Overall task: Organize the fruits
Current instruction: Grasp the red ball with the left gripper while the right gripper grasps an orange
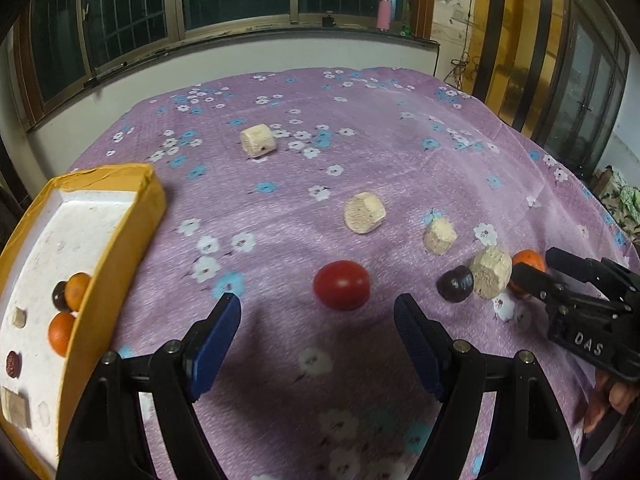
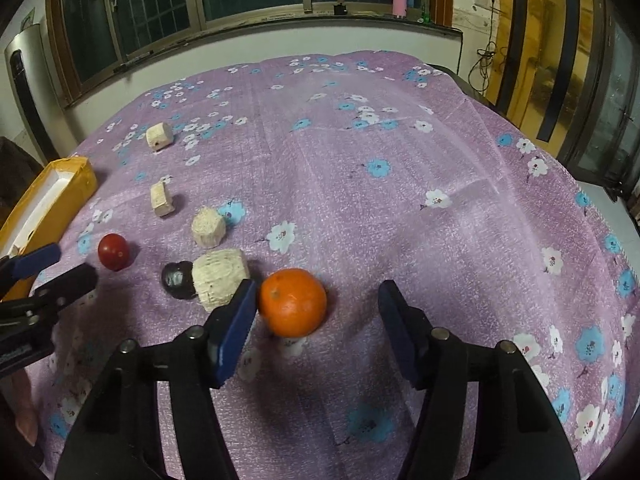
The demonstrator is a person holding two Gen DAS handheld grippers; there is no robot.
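The right claw (image 2: 316, 304) stands spread around the orange (image 2: 292, 302) at lower centre, its left pad touching it. The left claw (image 1: 318, 312) is spread just below the tomato (image 1: 341, 285) on the purple tabletop (image 1: 400, 168).

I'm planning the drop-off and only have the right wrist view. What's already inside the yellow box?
Observer: In the left wrist view, an orange and a second orange lie against the near wall of the yellow box.
Operator: Anything besides oranges?
Observer: A dark fruit sits beside the first orange.
Operator: Are the left tongs carrying something?
Observer: No. The left tongs are open and empty, with the red tomato just ahead.
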